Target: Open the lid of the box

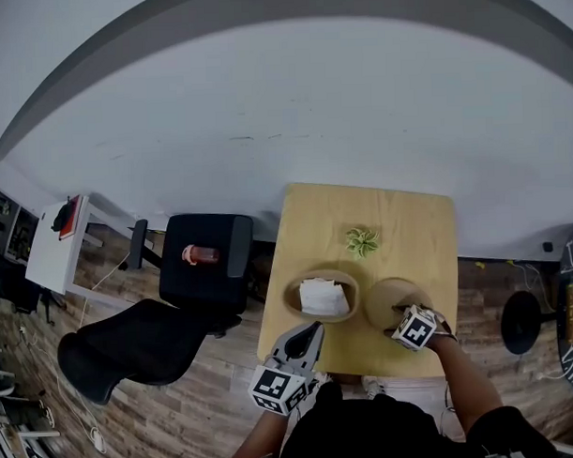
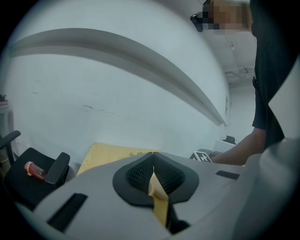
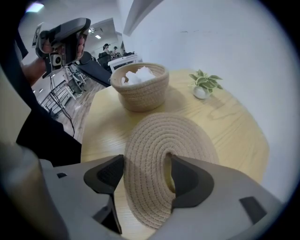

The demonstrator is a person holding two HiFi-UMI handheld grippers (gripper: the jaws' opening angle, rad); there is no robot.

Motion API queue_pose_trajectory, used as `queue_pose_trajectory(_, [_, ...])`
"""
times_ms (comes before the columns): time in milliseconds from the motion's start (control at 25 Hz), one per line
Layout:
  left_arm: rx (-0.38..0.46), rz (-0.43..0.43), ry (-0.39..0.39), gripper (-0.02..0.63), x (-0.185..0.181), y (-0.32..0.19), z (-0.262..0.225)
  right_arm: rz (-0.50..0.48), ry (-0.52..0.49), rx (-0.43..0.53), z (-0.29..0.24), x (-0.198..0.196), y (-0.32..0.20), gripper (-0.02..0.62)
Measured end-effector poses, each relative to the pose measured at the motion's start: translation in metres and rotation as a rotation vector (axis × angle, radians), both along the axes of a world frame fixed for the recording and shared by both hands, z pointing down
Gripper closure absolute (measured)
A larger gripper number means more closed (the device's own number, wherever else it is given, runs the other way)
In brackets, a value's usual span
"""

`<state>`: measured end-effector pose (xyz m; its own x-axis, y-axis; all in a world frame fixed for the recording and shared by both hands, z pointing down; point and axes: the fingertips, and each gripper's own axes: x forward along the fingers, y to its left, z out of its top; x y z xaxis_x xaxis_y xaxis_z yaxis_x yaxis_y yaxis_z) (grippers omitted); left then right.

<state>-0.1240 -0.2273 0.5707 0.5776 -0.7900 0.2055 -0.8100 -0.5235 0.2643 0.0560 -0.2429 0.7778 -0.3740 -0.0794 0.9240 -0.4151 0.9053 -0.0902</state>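
One wooden desk carries three things: one woven box, one round woven lid and one small potted plant. The box stands uncovered, with white crumpled material showing inside. Its lid lies flat on the desk just beside it, on the right in the head view, apart from the rim.

There are two claws. The right claw points steeply down with its jaws spread over the lid, one pad at the lid's edge and the other near its middle. The left claw hangs at the desk's near edge, jaws pressed together on nothing.
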Motion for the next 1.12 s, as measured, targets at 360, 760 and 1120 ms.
queue_pose_trajectory(360, [0.027, -0.014, 0.0, 0.586, 0.003, 0.007, -0.016, 0.167, -0.249, 0.294, -0.113, -0.02, -0.037, 0.317])
queue_pose_trajectory(760, [0.089, -0.095, 0.008, 0.586, -0.016, 0.002, -0.046, 0.189, -0.499, 0.781, -0.269, -0.044, -0.043, 0.485])
queue_pose_trajectory(1120, [0.152, -0.158, -0.005, 0.586, -0.032, 0.0, -0.074, 0.198, -0.677, 0.947, -0.345, -0.041, -0.022, 0.577])
